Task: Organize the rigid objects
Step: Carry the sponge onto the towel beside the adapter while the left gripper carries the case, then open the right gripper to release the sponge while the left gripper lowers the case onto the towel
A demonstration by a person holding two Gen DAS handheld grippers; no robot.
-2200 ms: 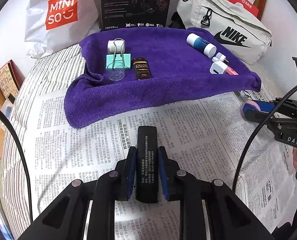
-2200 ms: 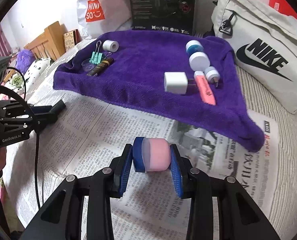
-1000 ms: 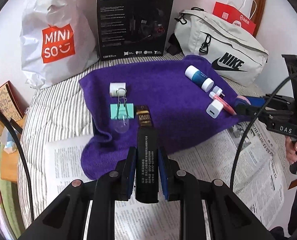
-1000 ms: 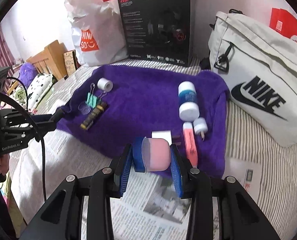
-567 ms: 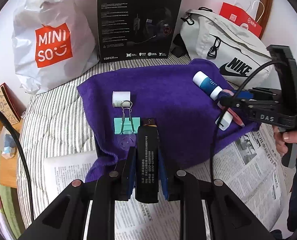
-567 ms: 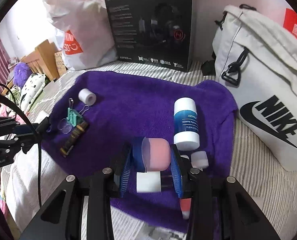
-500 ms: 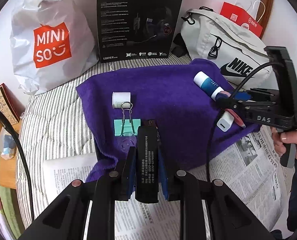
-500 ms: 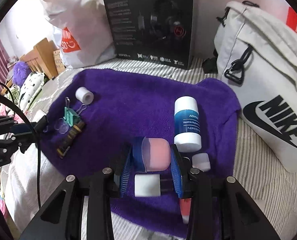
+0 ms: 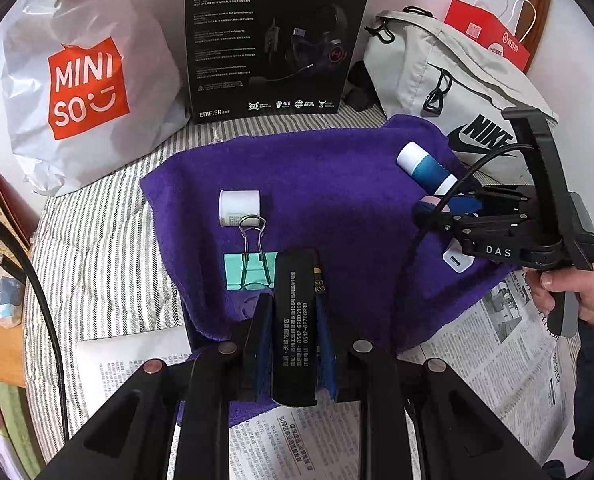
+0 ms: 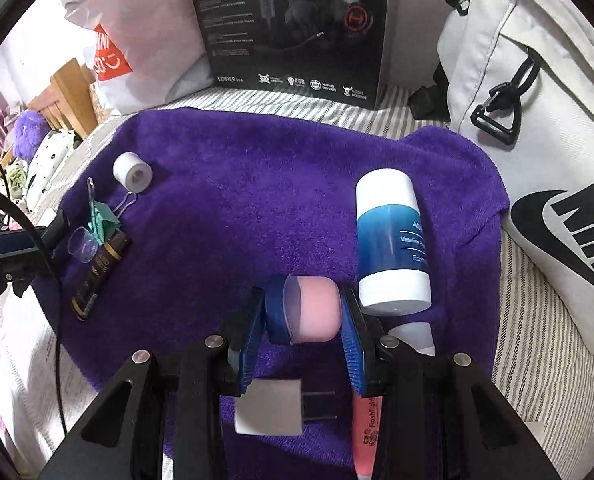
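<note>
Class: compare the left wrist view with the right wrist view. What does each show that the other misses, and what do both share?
Left only: the flat black printed box clamped in the left tongs, newspaper, and a hand.

Right only: the pink round jar with blue lid clamped in the right tongs, and a pink highlighter.

Both: purple towel, blue-and-white tube, white tape roll.

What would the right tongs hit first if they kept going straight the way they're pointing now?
Probably the bare purple towel just ahead of the pink jar held by the right tongs; the blue-and-white bottle lies slightly right of that line, though depth is unclear.
</note>
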